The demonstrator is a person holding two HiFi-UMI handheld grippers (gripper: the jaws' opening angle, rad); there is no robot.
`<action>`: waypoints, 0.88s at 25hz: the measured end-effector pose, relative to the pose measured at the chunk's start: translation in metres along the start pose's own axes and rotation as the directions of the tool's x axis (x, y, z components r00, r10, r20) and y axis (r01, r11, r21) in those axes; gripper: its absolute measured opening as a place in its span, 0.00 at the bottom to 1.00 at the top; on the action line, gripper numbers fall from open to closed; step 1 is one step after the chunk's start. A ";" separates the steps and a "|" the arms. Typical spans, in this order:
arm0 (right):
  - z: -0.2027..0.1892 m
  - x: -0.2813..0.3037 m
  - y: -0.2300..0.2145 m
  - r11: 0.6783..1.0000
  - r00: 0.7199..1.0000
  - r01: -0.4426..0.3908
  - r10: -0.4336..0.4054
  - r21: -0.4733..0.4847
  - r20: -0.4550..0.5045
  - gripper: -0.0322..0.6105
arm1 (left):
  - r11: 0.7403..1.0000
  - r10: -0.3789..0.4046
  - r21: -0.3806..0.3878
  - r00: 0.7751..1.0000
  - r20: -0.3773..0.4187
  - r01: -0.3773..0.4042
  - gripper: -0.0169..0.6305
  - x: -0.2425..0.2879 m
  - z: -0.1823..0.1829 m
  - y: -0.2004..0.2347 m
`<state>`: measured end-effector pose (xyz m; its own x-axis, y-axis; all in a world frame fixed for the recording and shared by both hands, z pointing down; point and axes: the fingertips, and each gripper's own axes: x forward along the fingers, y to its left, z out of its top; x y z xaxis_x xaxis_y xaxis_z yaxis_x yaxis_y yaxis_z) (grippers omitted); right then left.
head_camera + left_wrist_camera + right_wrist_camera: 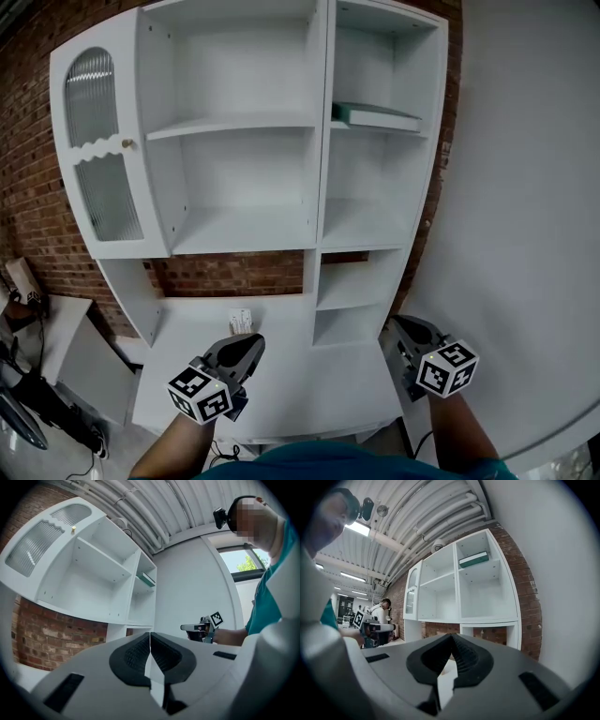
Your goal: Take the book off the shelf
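L gripper (150, 635): jaws together, pads touching, nothing btwn. R gripper (451, 637): same, shut tight, empty. Both are held low over the white bench (291, 384) at the foot of the shelf unit (319, 187), L toward the left, R at the right edge, well apart.

The book (377, 116) has a teal cover and a white page edge. It lies flat on the upper shelf of the unit's right-hand column, w/ neither gripper near it. Title too small to read.

Print in view: black-and-white square markers on the L cube (200, 392) and R cube (447, 367), patterns not letters.

Small white socket plate (241, 321) sits at the back of the bench, by the brick wall (234, 274). Left door (98, 150), w/ ribbed glass and a brass knob (127, 144), stands open.
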<state>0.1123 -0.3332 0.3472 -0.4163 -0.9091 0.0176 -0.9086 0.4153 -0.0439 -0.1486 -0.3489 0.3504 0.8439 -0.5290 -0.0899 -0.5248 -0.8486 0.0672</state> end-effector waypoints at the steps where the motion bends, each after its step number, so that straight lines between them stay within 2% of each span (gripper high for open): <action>1: 0.000 0.004 -0.004 1.000 1.000 -0.002 0.002 -0.002 -0.005 0.08 | 1.000 -0.003 0.004 1.000 0.001 0.003 0.05 0.006 0.002 0.002; 8: 0.011 0.019 -0.043 0.998 0.998 -0.067 0.067 -0.018 -0.004 0.08 | 0.999 0.031 0.018 0.999 0.028 -0.032 0.05 0.054 0.025 0.009; 13: 0.029 0.027 -0.073 0.980 0.986 -0.167 0.167 -0.105 -0.004 0.08 | 0.993 0.098 0.058 0.994 0.056 -0.101 0.05 0.093 0.044 -0.004; 17: 0.040 0.029 -0.095 0.960 0.976 -0.214 0.216 -0.180 -0.012 0.09 | 0.990 0.136 0.014 0.988 0.072 -0.137 0.05 0.121 0.048 -0.013; 19: 0.046 0.030 -0.104 0.957 0.975 -0.222 0.224 -0.185 -0.008 0.09 | 0.989 0.145 -0.005 0.986 0.084 -0.145 0.05 0.132 0.054 -0.015; 22: 0.065 0.035 -0.112 0.966 0.975 -0.214 0.221 -0.143 0.036 0.09 | 0.990 0.140 0.011 0.987 0.078 -0.141 0.05 0.142 0.067 -0.014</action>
<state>0.2017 -0.4139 0.2878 -0.6057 -0.7952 -0.0283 -0.7934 0.6009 0.0969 -0.0286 -0.4125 0.2702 0.7508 -0.6416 -0.1571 -0.6398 -0.7655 0.0687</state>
